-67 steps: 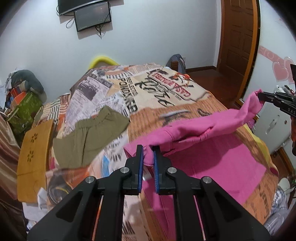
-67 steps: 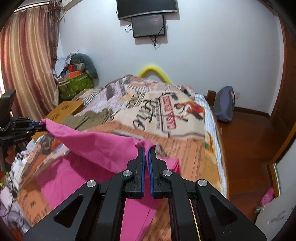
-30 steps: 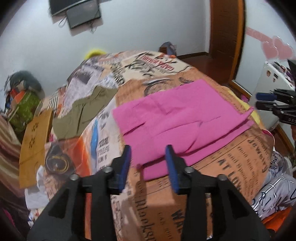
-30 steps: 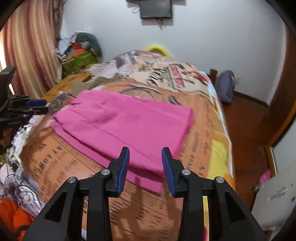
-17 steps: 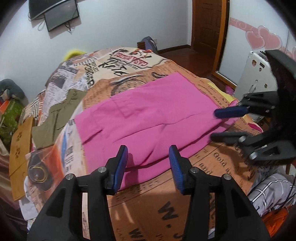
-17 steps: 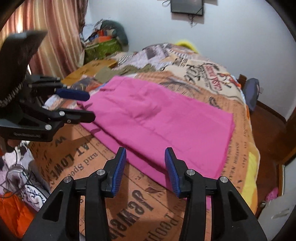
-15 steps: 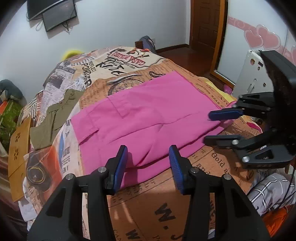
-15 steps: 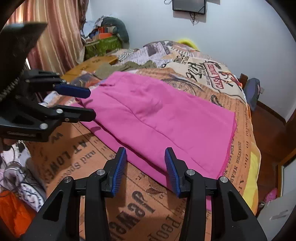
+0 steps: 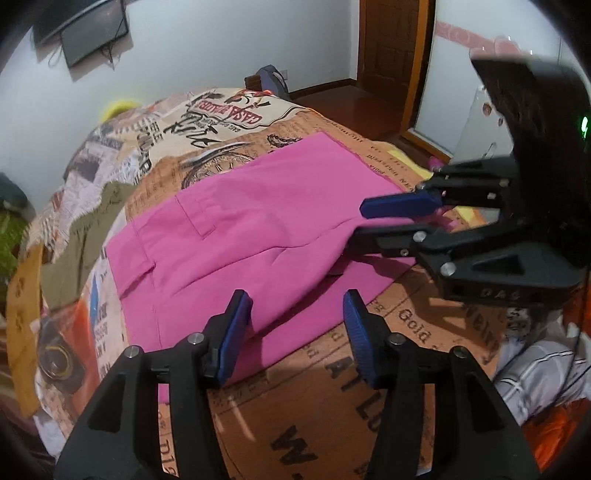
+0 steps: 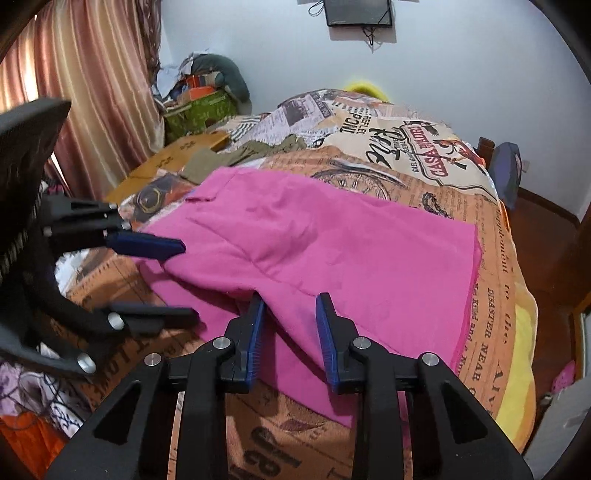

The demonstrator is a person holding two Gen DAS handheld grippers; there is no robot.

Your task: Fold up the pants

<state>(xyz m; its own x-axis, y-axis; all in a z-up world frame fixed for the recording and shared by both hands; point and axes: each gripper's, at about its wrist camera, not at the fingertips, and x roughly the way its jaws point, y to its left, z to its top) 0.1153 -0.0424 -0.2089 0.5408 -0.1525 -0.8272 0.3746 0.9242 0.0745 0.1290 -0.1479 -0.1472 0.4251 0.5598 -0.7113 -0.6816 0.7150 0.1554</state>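
Two grippers hang over the near edge of the bed [image 9: 424, 354], and both have their blue fingers spread wide with nothing in them. The left gripper [image 9: 297, 332] sits over the near edge of the pink pants [image 9: 236, 229]. The right gripper [image 10: 290, 338] is just beside it, low over the same edge, with a fold of pink cloth bunched up between its fingers.

The pink pants lie folded over across the near part of the bed, with a lower layer sticking out along the near edge. A pocket seam shows on top.

Farther back, some green clothes [image 9: 74, 236] lie at the left edge of the bed, near a flat brown box [image 10: 173, 158]. A dark screen [image 10: 356, 13] hangs on the far wall, and a striped curtain [image 10: 92, 85] hangs in the far left corner of the room.
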